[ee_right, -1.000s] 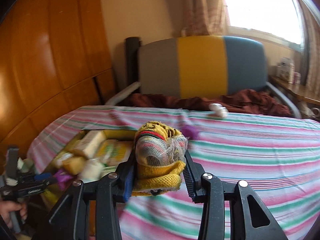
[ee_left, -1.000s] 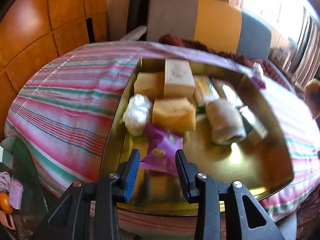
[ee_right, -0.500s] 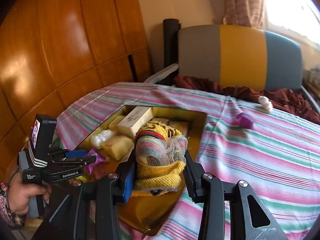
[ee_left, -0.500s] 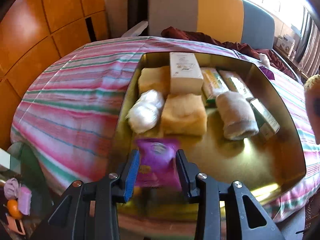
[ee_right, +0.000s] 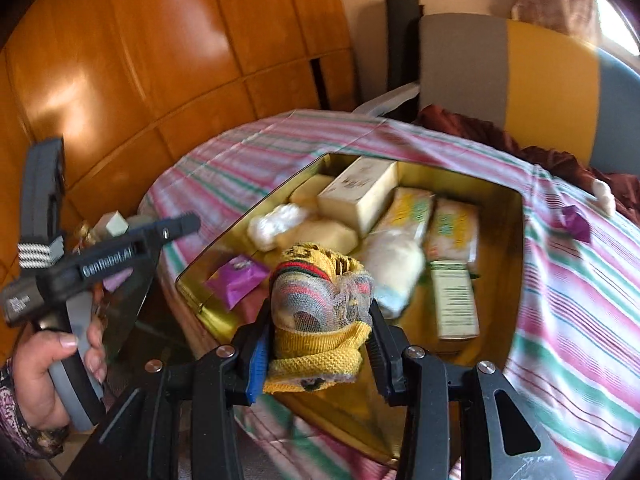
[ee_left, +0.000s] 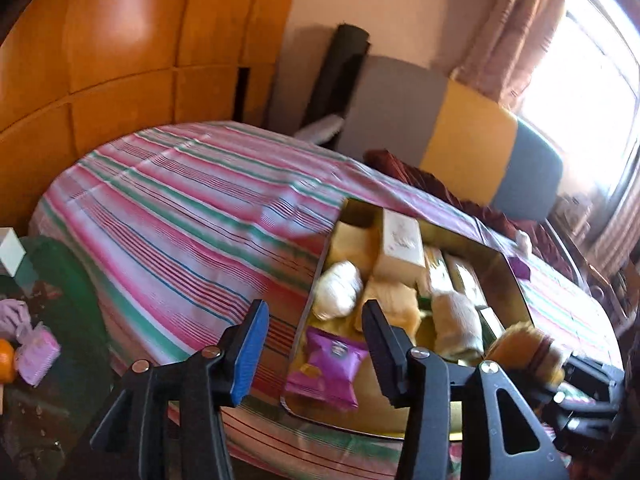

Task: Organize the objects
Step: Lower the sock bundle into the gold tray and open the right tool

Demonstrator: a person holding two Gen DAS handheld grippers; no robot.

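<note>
a striped pink, green and white cloth (ee_left: 180,216) fills the middle of both wrist views, with orange wood panelling (ee_left: 120,40) across the upper left and a chair back (ee_left: 460,132) in grey, yellow and blue bands at the upper right. sunk into the cloth at centre right of the left wrist view is a gold tin tray (ee_left: 316,296), which in the right wrist view takes up the middle of the frame (ee_right: 516,240). inside it, toward the top, a cream box (ee_right: 360,192) lies beside two yellow-green packets (ee_right: 416,212), with a pale rolled bundle (ee_right: 394,268) under them, a white wrapped lump (ee_right: 274,222) at the tray's left and a small printed carton (ee_right: 456,300) to the lower right. a purple snack packet (ee_left: 328,364) lies flat in the tray's near left corner, clear of any finger. the left gripper (ee_left: 312,344) sits at the bottom of its own view, its jaws opening and empty, the blue pad over the cloth and the black finger over the tray; a hand (ee_right: 44,368) at the lower left of the right wrist view holds its handle. the right gripper (ee_right: 318,344) at bottom centre pinches a rolled yellow knitted sock (ee_right: 320,308), wrapped in netting, above the tray's near edge. a small purple scrap (ee_right: 576,220) lies on the cloth at the right.
</note>
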